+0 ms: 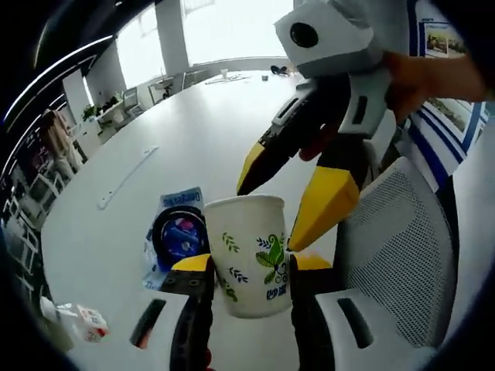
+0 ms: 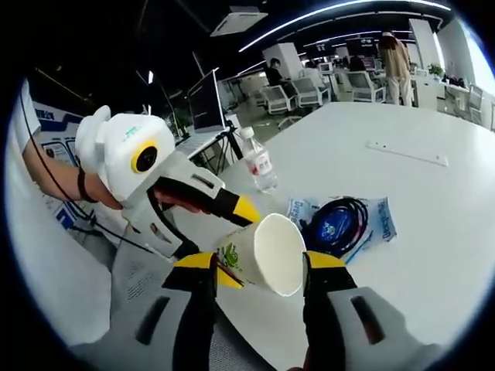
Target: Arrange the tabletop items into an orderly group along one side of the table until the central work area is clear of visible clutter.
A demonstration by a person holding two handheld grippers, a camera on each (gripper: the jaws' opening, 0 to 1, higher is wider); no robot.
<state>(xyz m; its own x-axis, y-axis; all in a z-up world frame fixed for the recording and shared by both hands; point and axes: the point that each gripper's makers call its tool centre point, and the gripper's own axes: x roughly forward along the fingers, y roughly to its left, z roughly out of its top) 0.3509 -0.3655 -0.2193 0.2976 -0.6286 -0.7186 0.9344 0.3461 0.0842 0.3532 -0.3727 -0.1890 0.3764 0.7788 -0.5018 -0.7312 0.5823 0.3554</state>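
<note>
A white paper cup (image 1: 249, 236) printed with green leaves sits between the jaws of my left gripper (image 1: 251, 267), which is shut on its sides. My right gripper (image 1: 267, 218) reaches in from the upper right, held by a hand, and stands open with its yellow tips just above the cup's rim. In the right gripper view the cup (image 2: 274, 251) is tilted with its mouth towards the camera. There my right gripper (image 2: 259, 263) is open around it and my left gripper (image 2: 244, 251) grips it from the left.
A blue packet with a coiled black cable (image 1: 179, 236) (image 2: 340, 220) lies on the white table (image 1: 193, 124). A water bottle (image 2: 257, 161) stands upright behind it. A small carton (image 1: 87, 323) lies near the edge, a white strip (image 2: 406, 153) farther off. A mesh chair (image 1: 402, 247) is close by.
</note>
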